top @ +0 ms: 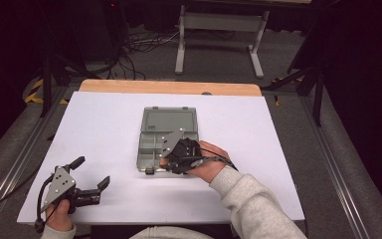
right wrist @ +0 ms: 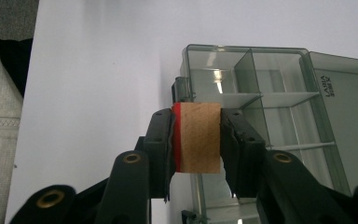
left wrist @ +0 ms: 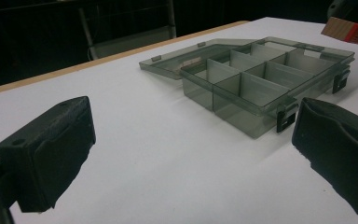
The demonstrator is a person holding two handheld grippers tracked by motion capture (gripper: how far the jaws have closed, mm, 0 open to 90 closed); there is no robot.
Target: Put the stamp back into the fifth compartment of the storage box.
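A smoky grey clear plastic organiser box (top: 151, 149) lies open mid-table, its lid (top: 169, 120) folded back flat and its compartments (left wrist: 256, 84) empty. My right gripper (right wrist: 198, 135) is shut on a small wooden block (right wrist: 199, 137) with one red face, and it hangs over the box's near right corner (top: 181, 155). The block (left wrist: 342, 29) also peeks in at the top right of the left gripper view. My left gripper (top: 92, 173) rests at the table's near left, jaws wide open with nothing between them, pointing toward the box.
The white table top (top: 104, 124) has a wooden strip along its far edge (top: 169, 87). Beyond it stand a grey metal frame (top: 219, 35) and cables on the floor (top: 134, 47). A grey sleeve (top: 251, 204) comes in from the bottom right.
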